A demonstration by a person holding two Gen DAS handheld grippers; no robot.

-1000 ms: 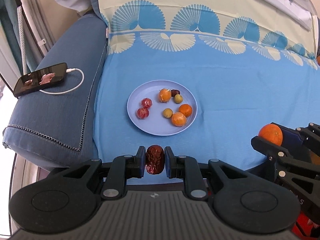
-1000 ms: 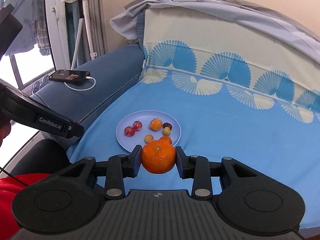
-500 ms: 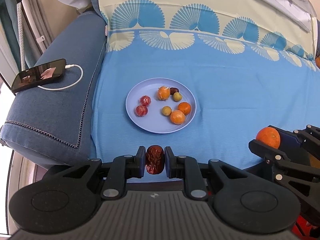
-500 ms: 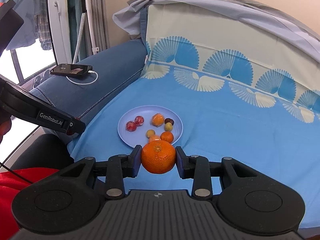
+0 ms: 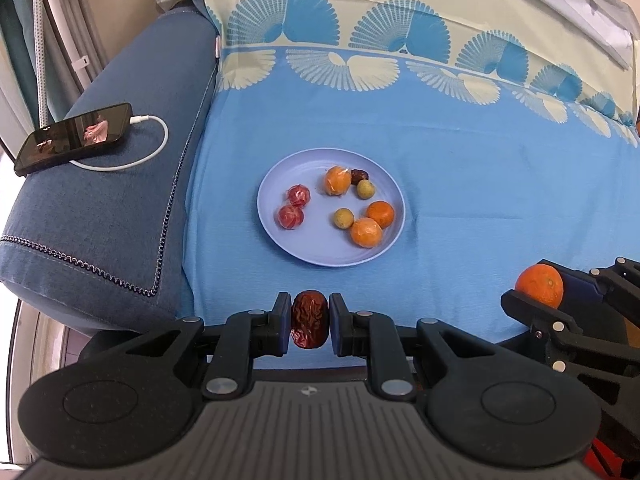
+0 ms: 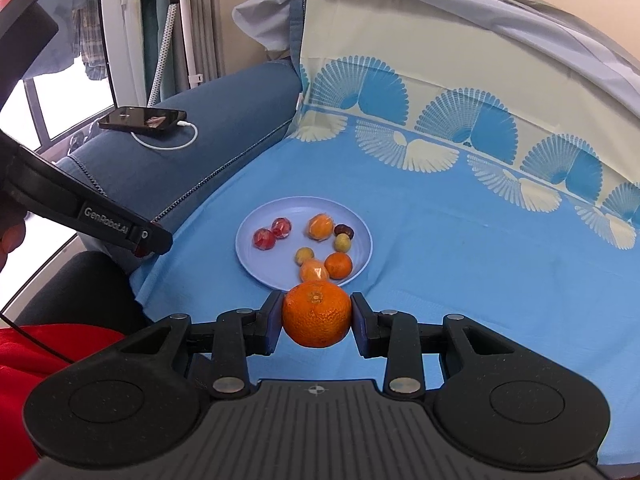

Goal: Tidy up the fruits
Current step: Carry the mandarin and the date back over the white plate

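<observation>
A pale blue plate [image 5: 320, 252] lies on the blue sheet and holds several small fruits: two red ones [image 5: 294, 206], orange ones [image 5: 366, 232], yellow-green ones [image 5: 344, 217] and a dark one [image 5: 359, 176]. It also shows in the right wrist view [image 6: 248, 240]. My left gripper [image 5: 309, 324] is shut on a wrinkled red date [image 5: 309, 322], above the sheet's near edge, short of the plate. My right gripper [image 6: 316, 316] is shut on a mandarin [image 6: 316, 314], just before the plate's near rim; it shows at the right in the left wrist view [image 5: 540, 284].
A phone [image 5: 72, 136] with a white charging cable [image 5: 148, 148] lies on the dark blue sofa arm [image 5: 100, 220] to the left. The patterned sheet rises up the backrest [image 5: 400, 20] behind. The left gripper's body [image 6: 80, 208] crosses the right wrist view's left side.
Both grippers have drifted slightly forward toward the plate, which sits a little nearer in the right wrist view. Each keeps its fruit held.
</observation>
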